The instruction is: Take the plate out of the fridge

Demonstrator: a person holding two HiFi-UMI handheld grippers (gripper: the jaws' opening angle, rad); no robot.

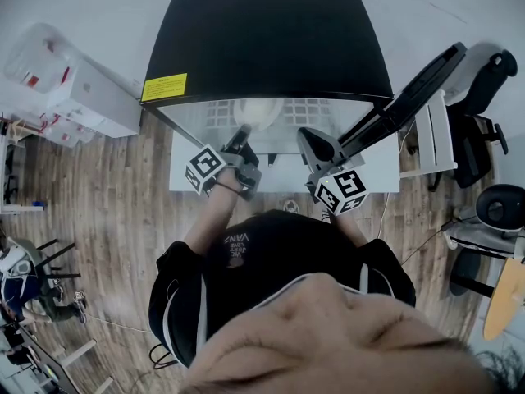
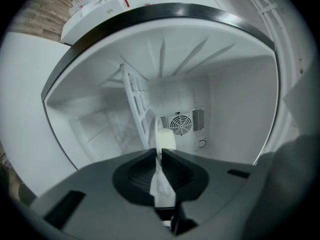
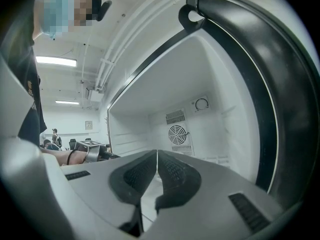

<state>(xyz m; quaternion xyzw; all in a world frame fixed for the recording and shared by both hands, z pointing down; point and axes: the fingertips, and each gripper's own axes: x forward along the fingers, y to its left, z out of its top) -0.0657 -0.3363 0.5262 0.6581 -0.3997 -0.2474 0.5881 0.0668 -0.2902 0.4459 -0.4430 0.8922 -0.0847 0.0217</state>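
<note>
The fridge point(image 1: 262, 39) stood open in front of me, with its door point(image 1: 414, 89) swung out to my right. Inside, a white wire shelf point(image 2: 136, 99) ran across the middle. The plate point(image 2: 164, 141) was inside the fridge, on that shelf as far as I could tell, and not yet out. My left gripper point(image 2: 159, 154) had its jaws squeezed on the plate's thin edge. My right gripper point(image 3: 157, 156) was by the open front with its jaws pressed together and nothing between them.

I thought the big danger was the plate hitting the fridge's front edge on the way out, if I pulled it crooked. It could also catch on the shelf wires and drag if I did not lift it a little first. The smallest worry was the grip itself. Only a thin bit of the edge was pinched, so the heavy far side could tip down and the plate could slip out and break.
</note>
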